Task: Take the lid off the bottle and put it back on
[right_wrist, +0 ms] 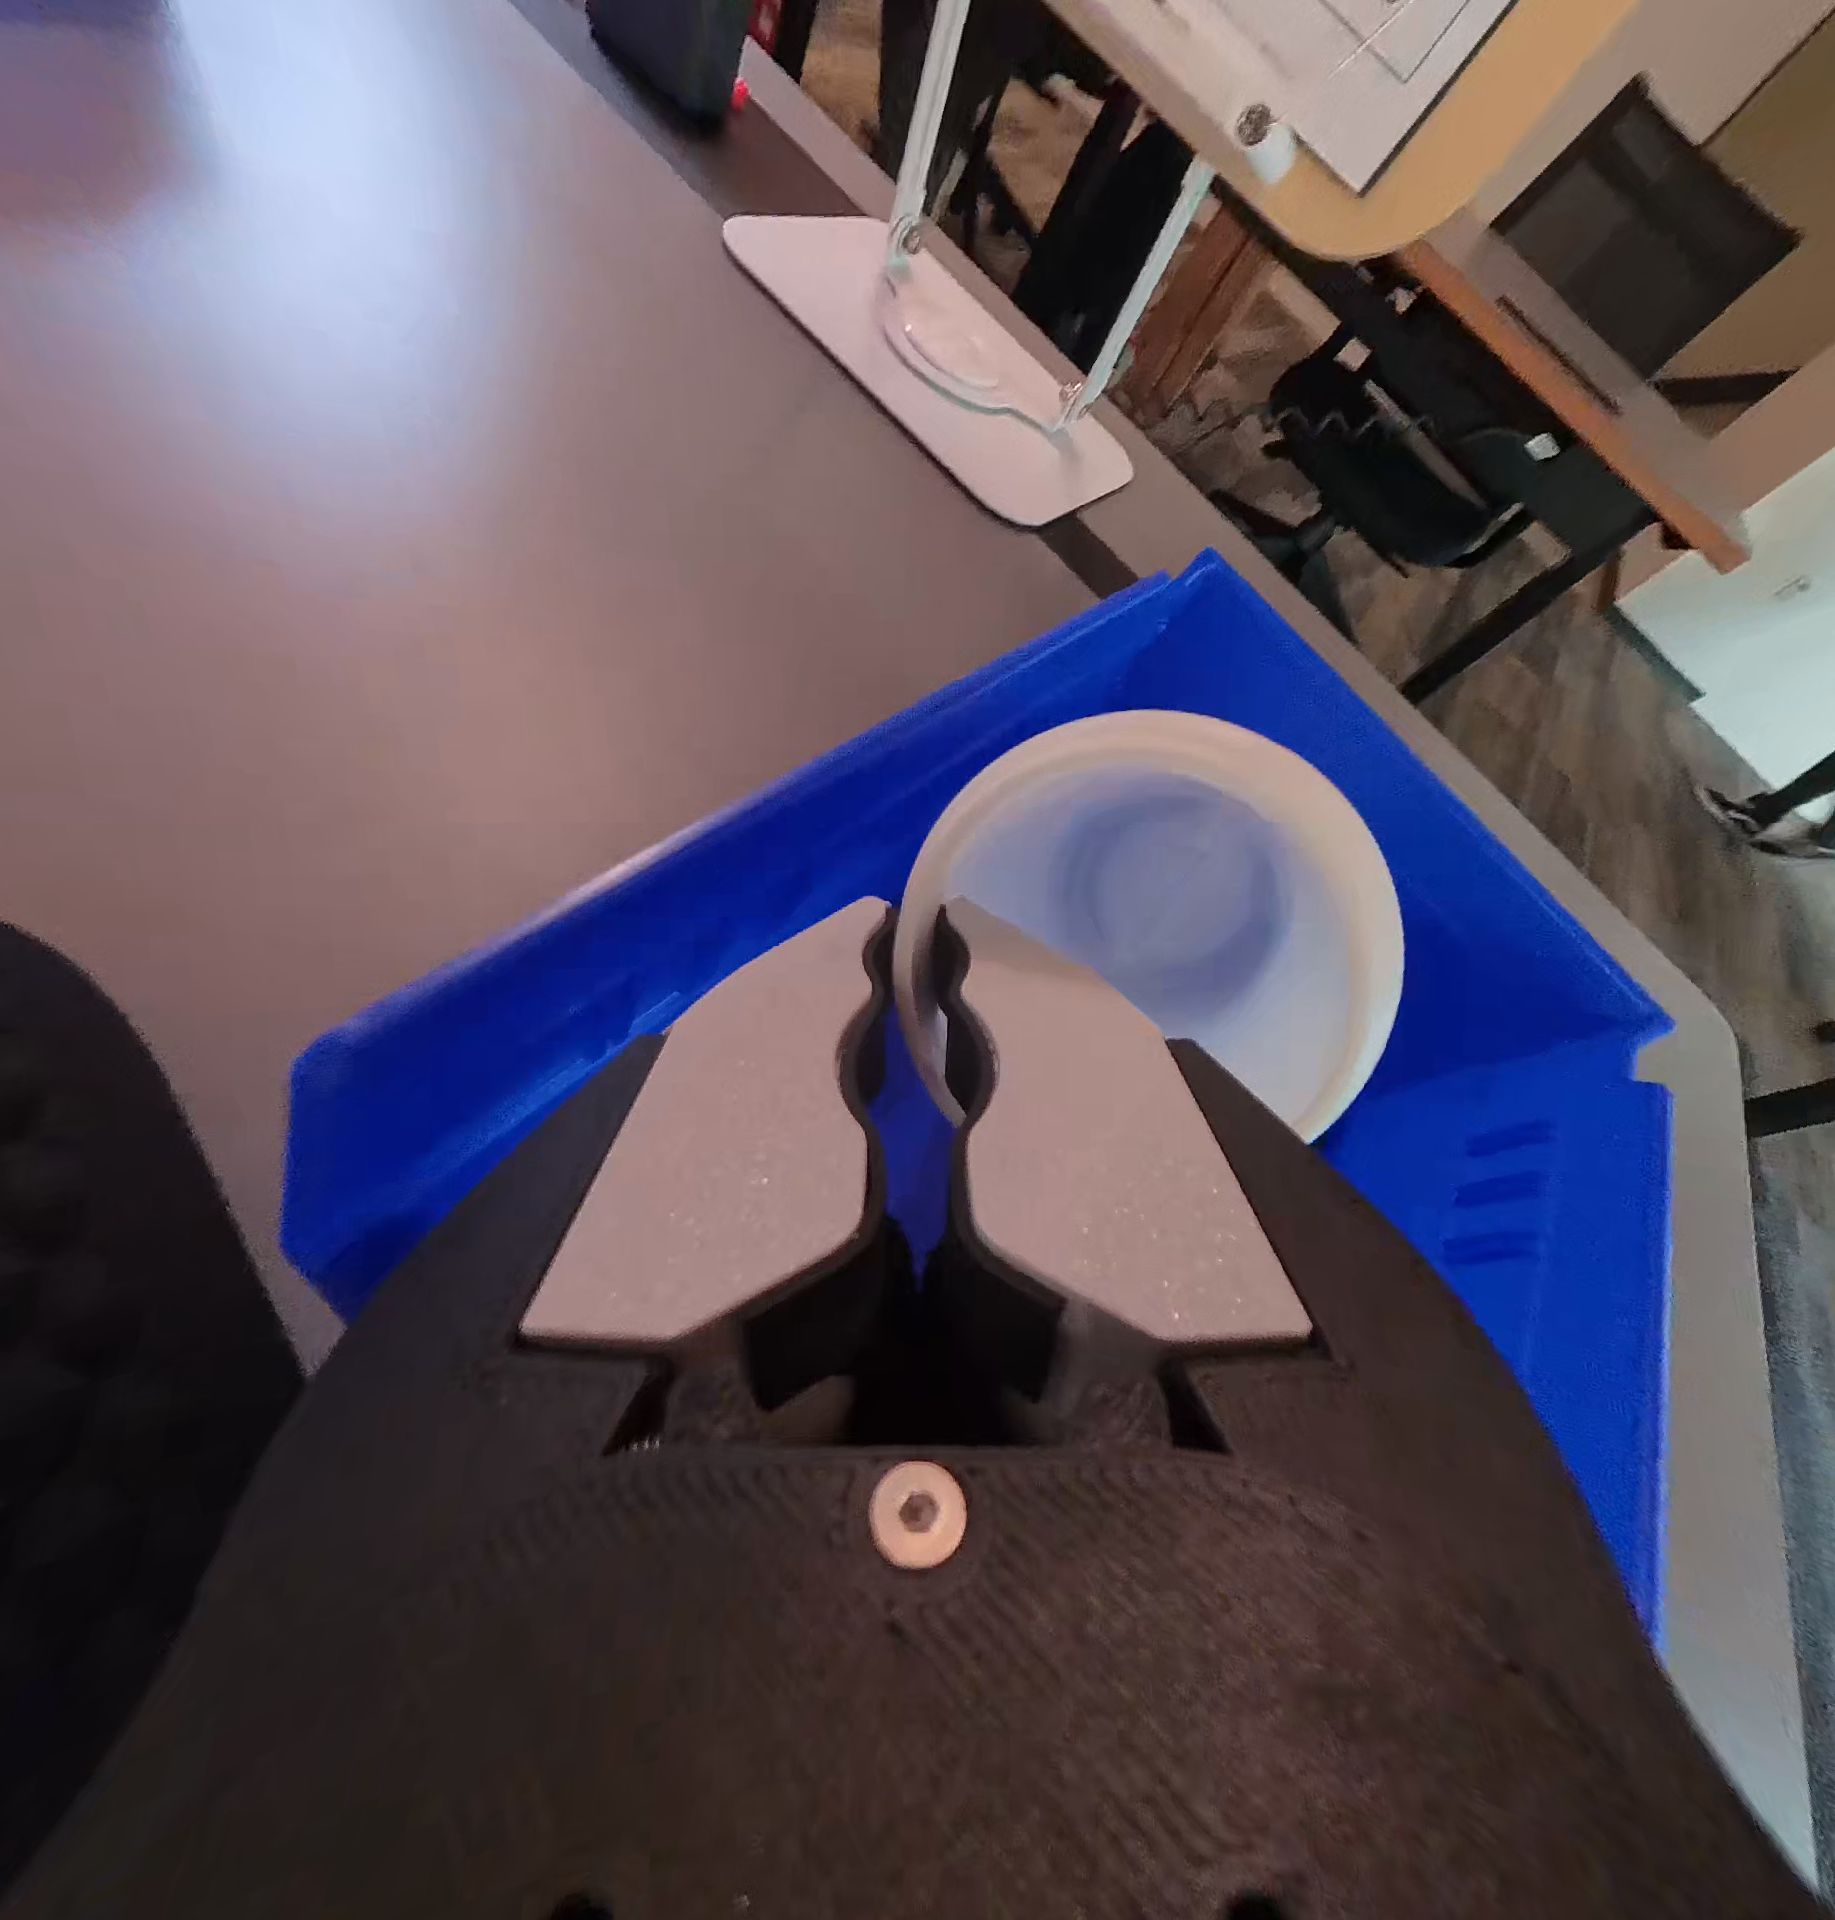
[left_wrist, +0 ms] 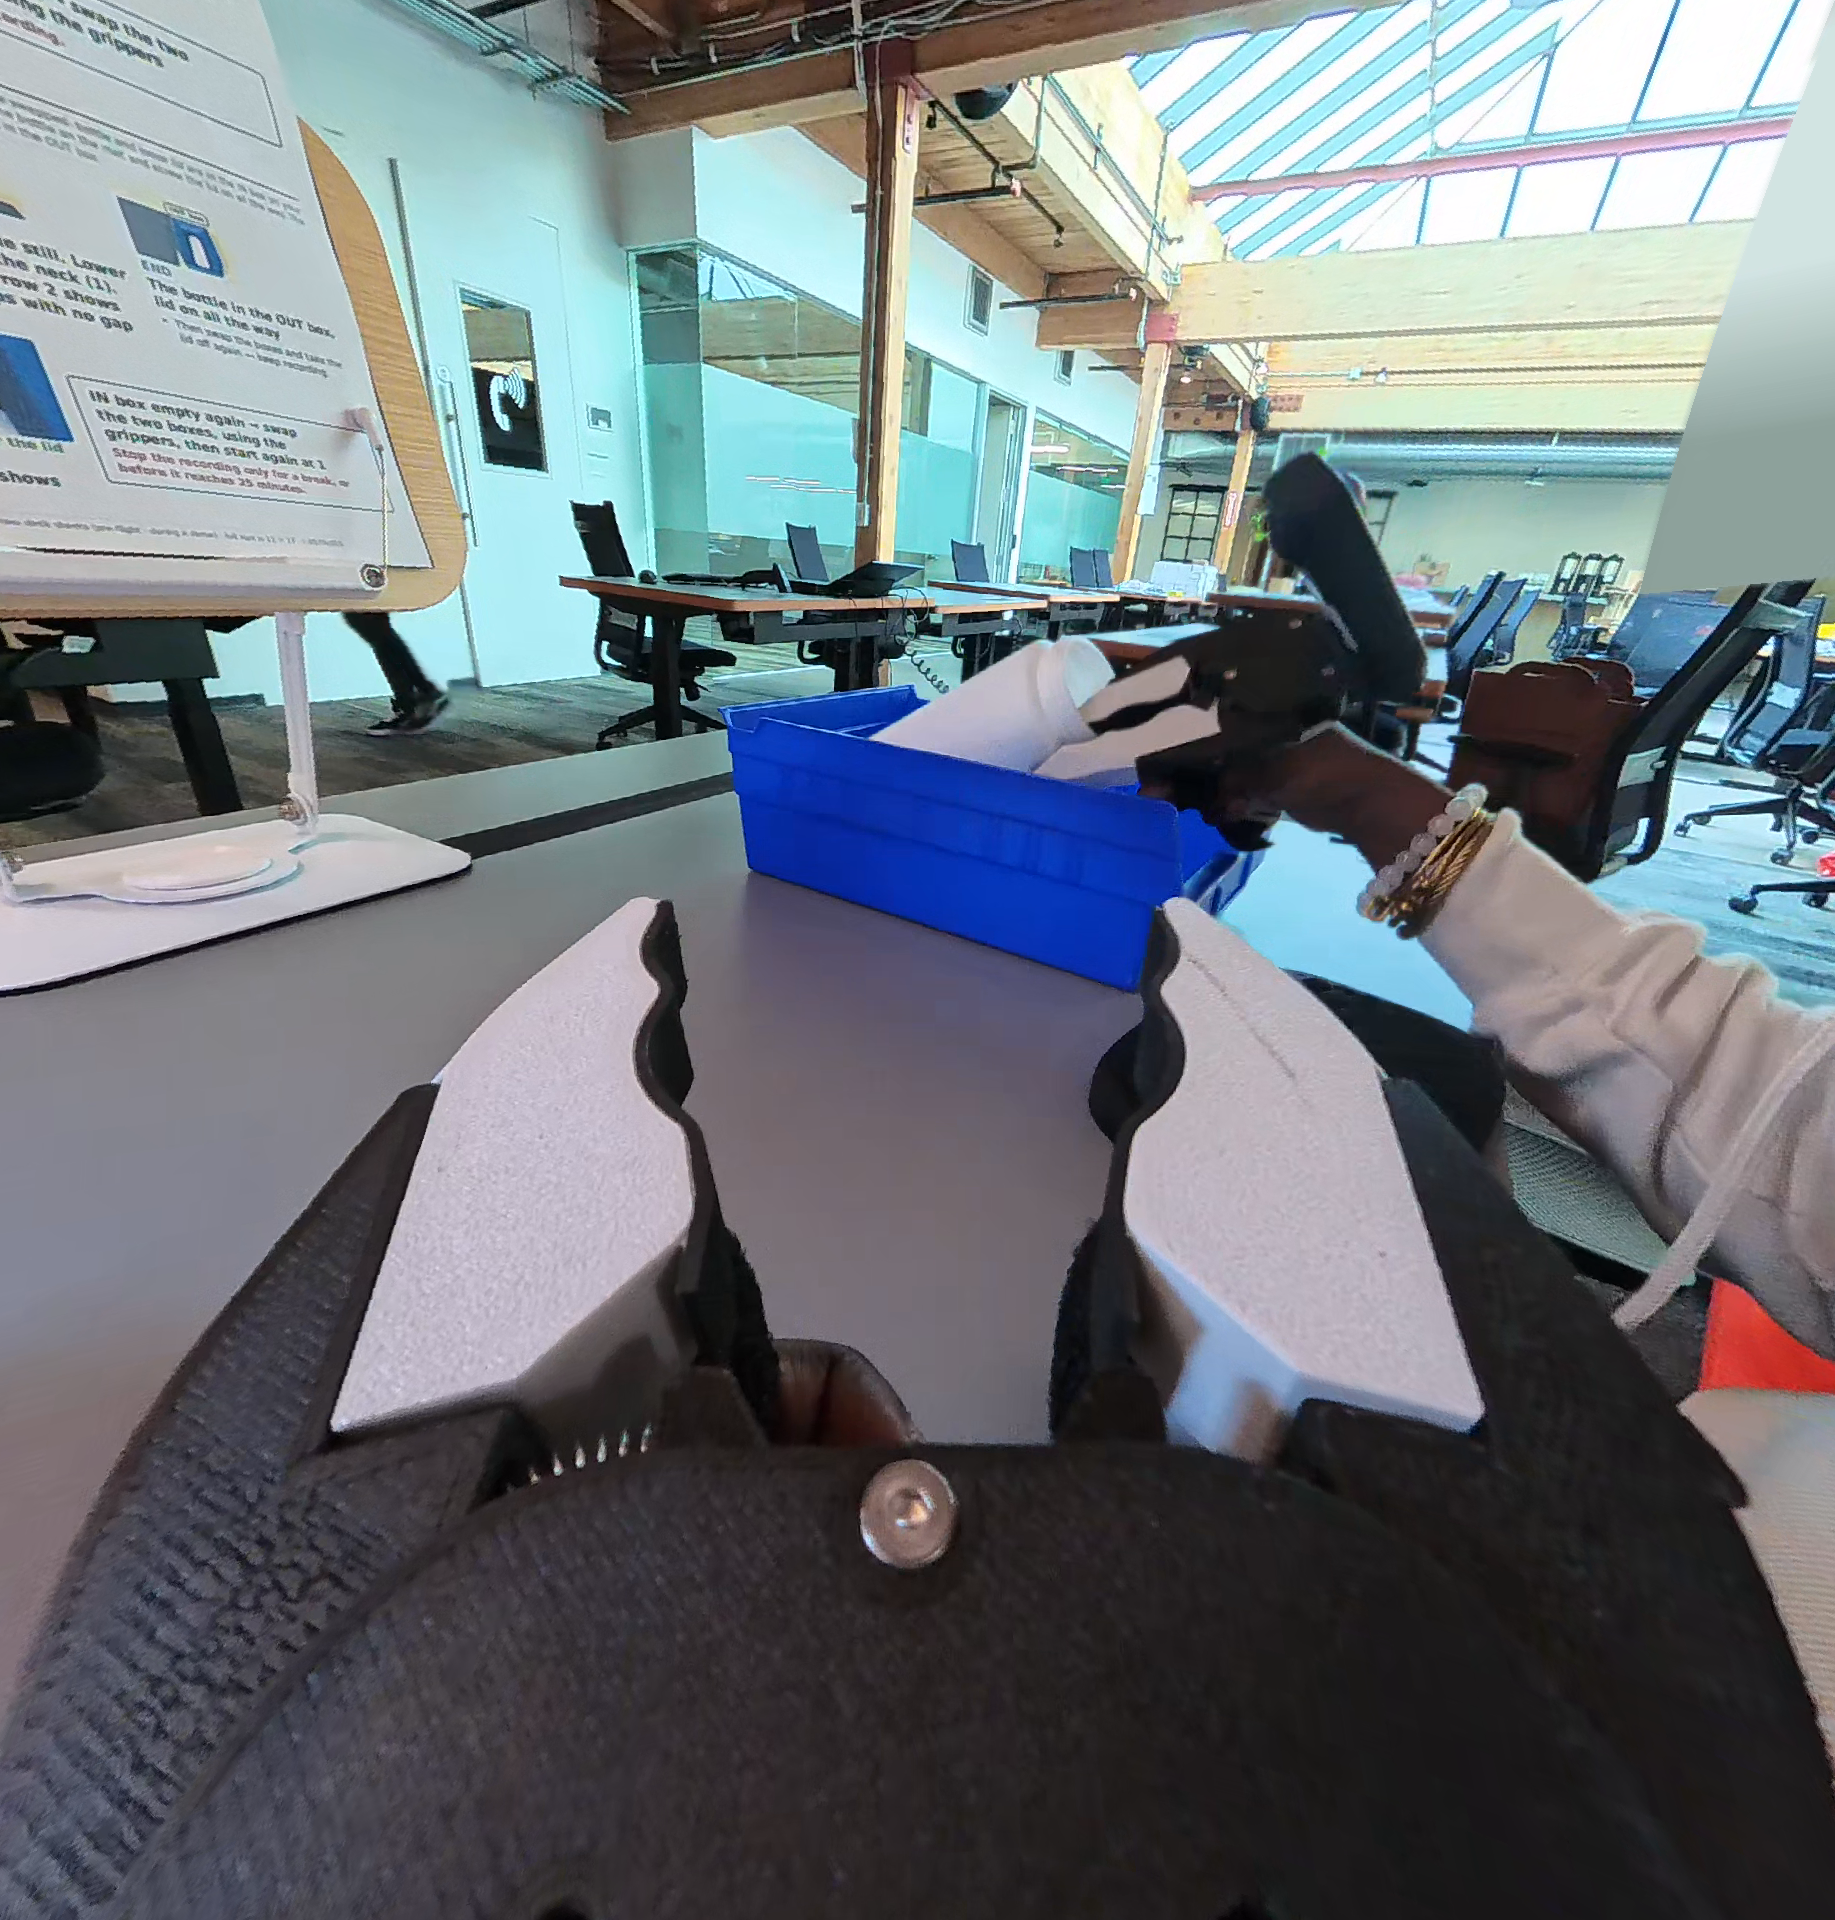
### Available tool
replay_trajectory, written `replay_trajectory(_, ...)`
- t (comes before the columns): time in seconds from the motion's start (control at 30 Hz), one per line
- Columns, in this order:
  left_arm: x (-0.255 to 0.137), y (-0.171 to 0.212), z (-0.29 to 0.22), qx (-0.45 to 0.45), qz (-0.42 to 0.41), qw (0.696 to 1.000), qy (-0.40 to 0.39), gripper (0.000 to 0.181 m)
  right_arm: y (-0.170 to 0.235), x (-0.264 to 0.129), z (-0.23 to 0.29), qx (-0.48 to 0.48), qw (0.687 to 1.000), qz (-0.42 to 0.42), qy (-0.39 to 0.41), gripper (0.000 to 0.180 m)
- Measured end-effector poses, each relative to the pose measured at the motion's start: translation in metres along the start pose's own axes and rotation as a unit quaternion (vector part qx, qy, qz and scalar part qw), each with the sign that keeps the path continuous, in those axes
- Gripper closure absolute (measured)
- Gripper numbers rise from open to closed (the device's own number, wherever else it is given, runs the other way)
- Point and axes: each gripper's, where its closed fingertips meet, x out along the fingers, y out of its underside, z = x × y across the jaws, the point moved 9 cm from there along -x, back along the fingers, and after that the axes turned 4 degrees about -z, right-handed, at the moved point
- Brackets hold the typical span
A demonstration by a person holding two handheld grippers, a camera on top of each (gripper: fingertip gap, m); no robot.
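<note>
The bottle (right_wrist: 1162, 914) is a white, translucent thing tilted over the blue bin (right_wrist: 1515, 935), its round end turned toward my right camera. I can't tell from here whether that is the open mouth or the base, nor whether a lid is on it; in the left view the bottle (left_wrist: 1006, 707) leans out above the bin's rim (left_wrist: 954, 831), and its far end is hidden.

My right gripper (right_wrist: 918, 920) is nearly closed, pinching the bottle's rim wall between its tips, one finger inside and one outside. That is a thin hold on a curved edge, so I judge the bottle may swing or slip if I move fast. I'd keep the squeeze steady, lift it slowly clear of the bin wall and carry it toward open table (left_wrist: 269, 1143).

My left gripper (left_wrist: 908, 935) hovers low over the grey table with its jaws spread wide and nothing between them, just short of the bin. It is well placed to take the body: I'd bring it in square across the bottle's middle and close firmly before asking the right to let go.

The stand with the instruction sheet (left_wrist: 144, 260) sits well to the left, out of the way.
</note>
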Motion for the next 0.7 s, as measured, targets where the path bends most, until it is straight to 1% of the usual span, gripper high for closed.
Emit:
replay_trajectory(0.07, 0.0, 0.0, 0.0, 0.004, 0.002, 1.0, -0.001, 0.096, 0.009, 0.003, 0.004, 0.004, 1.0, 0.0, 0.009, 0.173)
replay_trajectory(0.13, 0.001, 0.0, -0.001, 0.007, 0.003, 1.0, -0.001, 0.097, 0.014, 0.003, 0.006, 0.026, 0.999, 0.036, 0.009, 0.168)
replay_trajectory(0.23, 0.001, 0.0, -0.001, 0.012, 0.002, 1.0, -0.003, 0.097, 0.018, 0.002, 0.013, 0.089, 0.991, 0.091, -0.034, 0.16)
replay_trajectory(0.37, -0.001, -0.004, -0.002, 0.03, 0.008, 0.999, -0.017, 0.097, 0.024, -0.001, 0.019, 0.105, 0.981, 0.154, -0.044, 0.156)
replay_trajectory(0.43, -0.007, -0.01, -0.005, 0.054, 0.015, 0.998, -0.041, 0.097, 0.021, -0.01, 0.018, 0.112, 0.979, 0.17, -0.031, 0.146)
replay_trajectory(0.47, -0.011, -0.013, -0.006, 0.068, 0.019, 0.996, -0.058, 0.096, 0.018, -0.016, 0.018, 0.113, 0.979, 0.166, -0.025, 0.144)
replay_trajectory(0.5, -0.016, -0.017, -0.007, 0.083, 0.025, 0.993, -0.081, 0.096, 0.014, -0.023, 0.018, 0.116, 0.981, 0.157, -0.017, 0.137)
replay_trajectory(0.57, -0.03, -0.025, -0.004, 0.112, 0.036, 0.98, -0.158, 0.096, 0.006, -0.04, 0.018, 0.13, 0.983, 0.125, 0.016, 0.13)
replay_trajectory(0.63, -0.049, -0.031, 0.002, 0.148, 0.047, 0.955, -0.255, 0.096, -0.003, -0.055, 0.022, 0.167, 0.983, 0.065, 0.039, 0.119)
replay_trajectory(0.7, -0.068, -0.036, 0.008, 0.18, 0.062, 0.924, -0.331, 0.096, -0.014, -0.064, 0.027, 0.205, 0.978, 0.002, 0.029, 0.108)
